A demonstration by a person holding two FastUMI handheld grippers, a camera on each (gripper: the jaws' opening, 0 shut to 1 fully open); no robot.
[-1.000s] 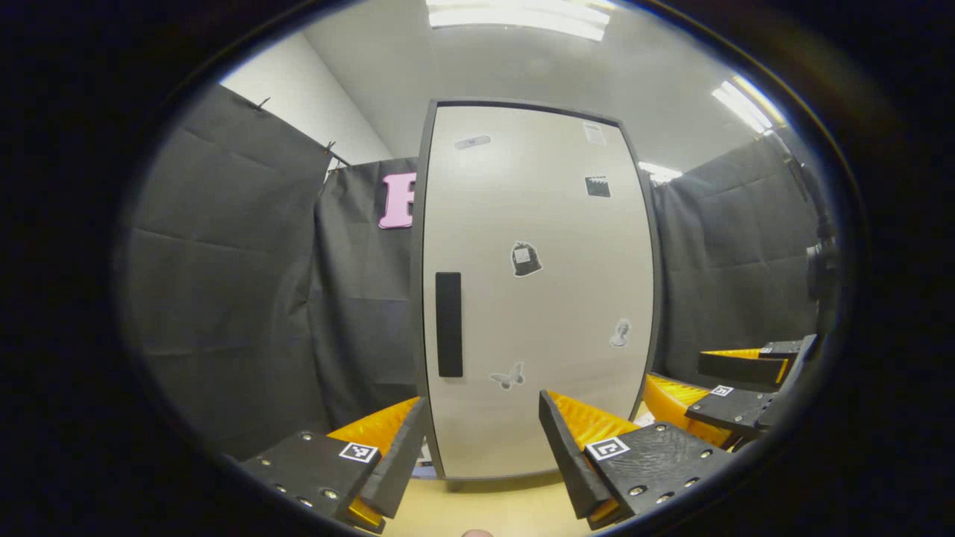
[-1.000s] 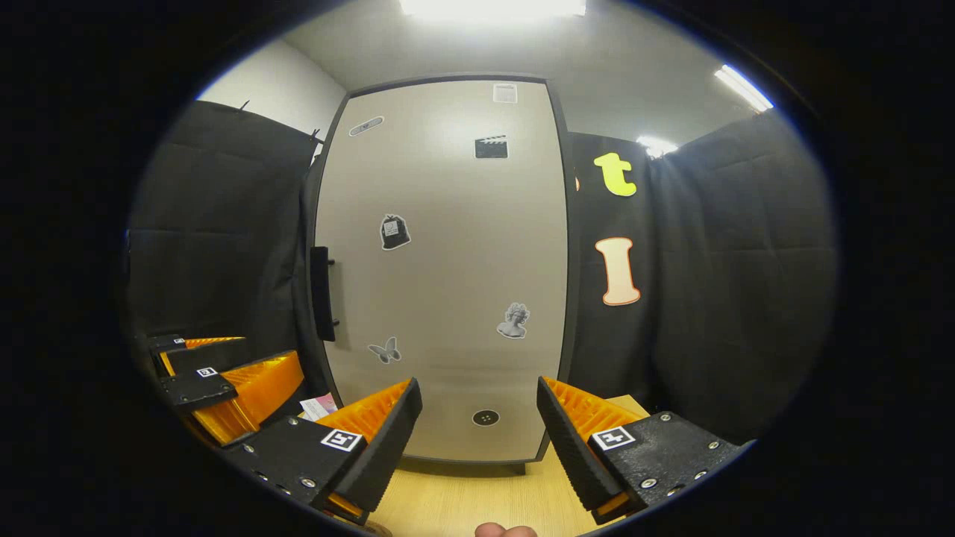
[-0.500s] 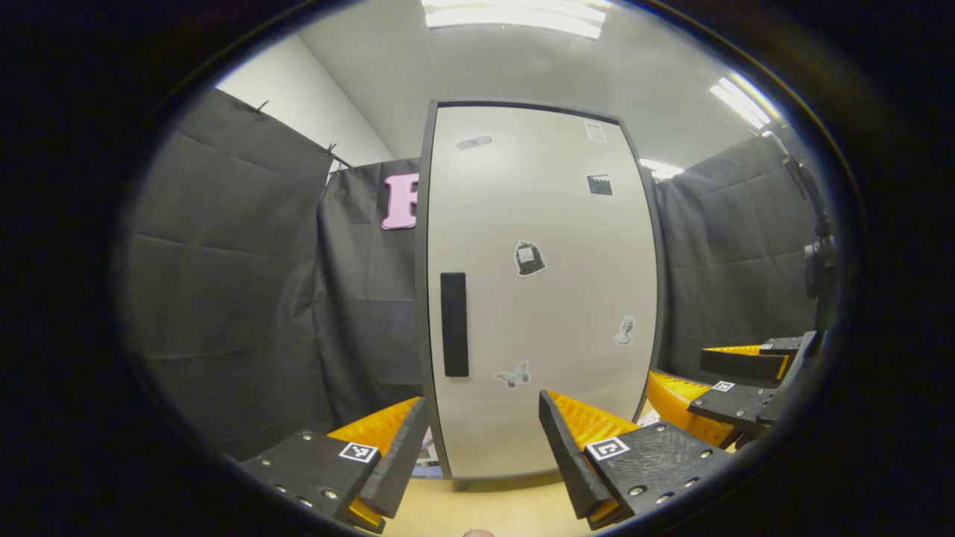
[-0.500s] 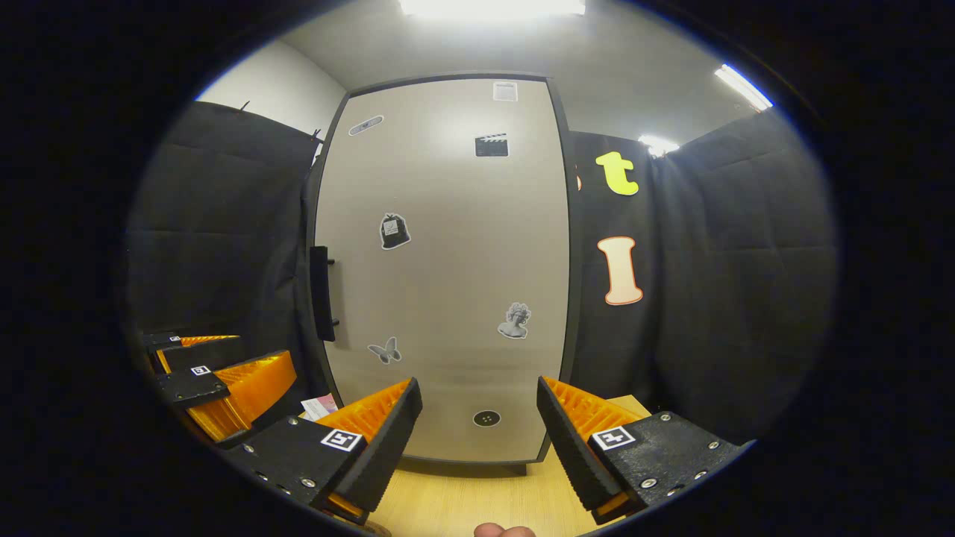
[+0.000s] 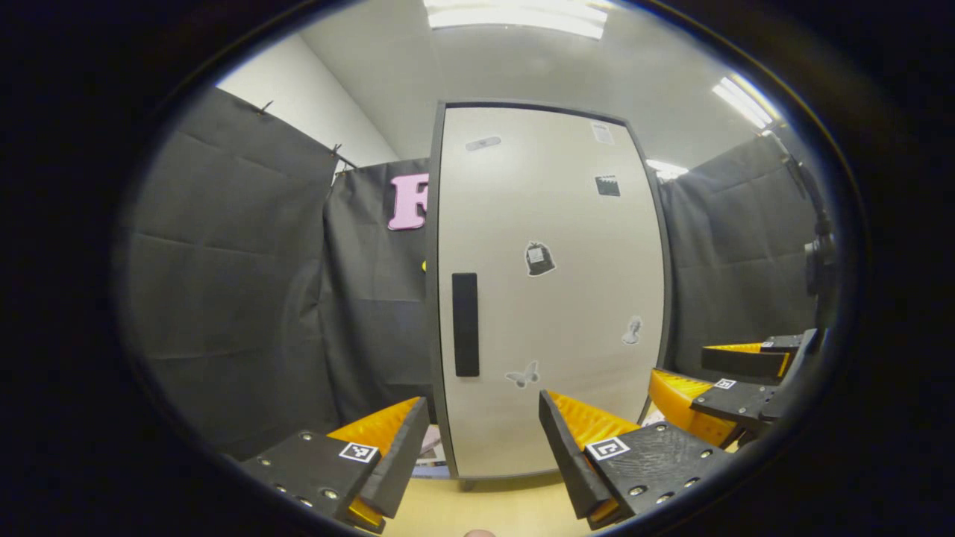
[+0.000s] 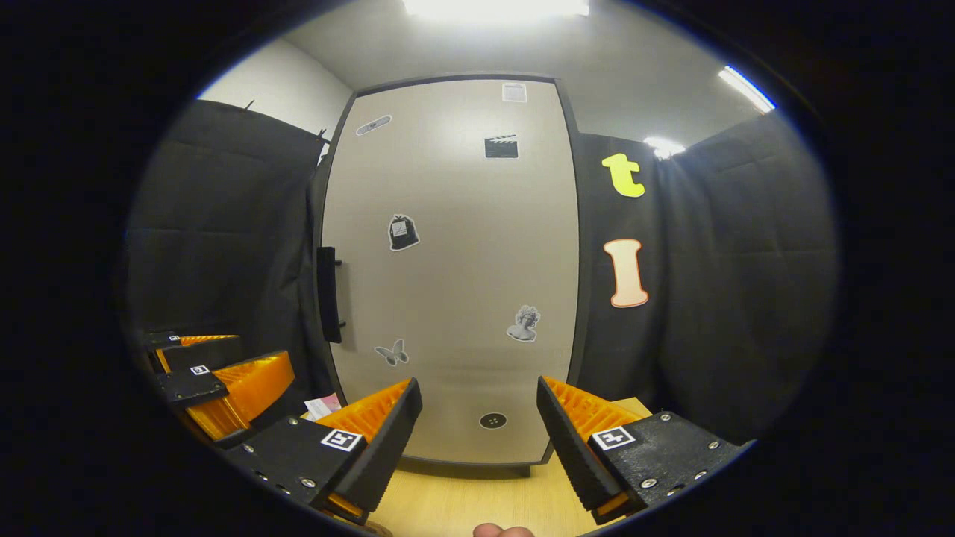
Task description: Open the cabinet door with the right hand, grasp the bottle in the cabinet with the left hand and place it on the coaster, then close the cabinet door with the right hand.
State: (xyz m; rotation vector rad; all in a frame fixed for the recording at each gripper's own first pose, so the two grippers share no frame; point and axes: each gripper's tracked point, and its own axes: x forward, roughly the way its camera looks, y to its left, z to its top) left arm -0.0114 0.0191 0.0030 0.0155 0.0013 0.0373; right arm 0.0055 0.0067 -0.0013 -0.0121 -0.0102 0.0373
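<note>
I held the right gripper (image 6: 477, 429) spread and empty, square to the shut door (image 6: 455, 268). The handle (image 6: 328, 294), a vertical bar on the door's left edge, lay at about ten o'clock from my fingers, well apart. The left gripper (image 5: 481, 455), also spread and empty, sat nearer to that handle (image 5: 465, 324), which stood at twelve o'clock from it. I judged the bottle was behind the door, hidden.
</note>
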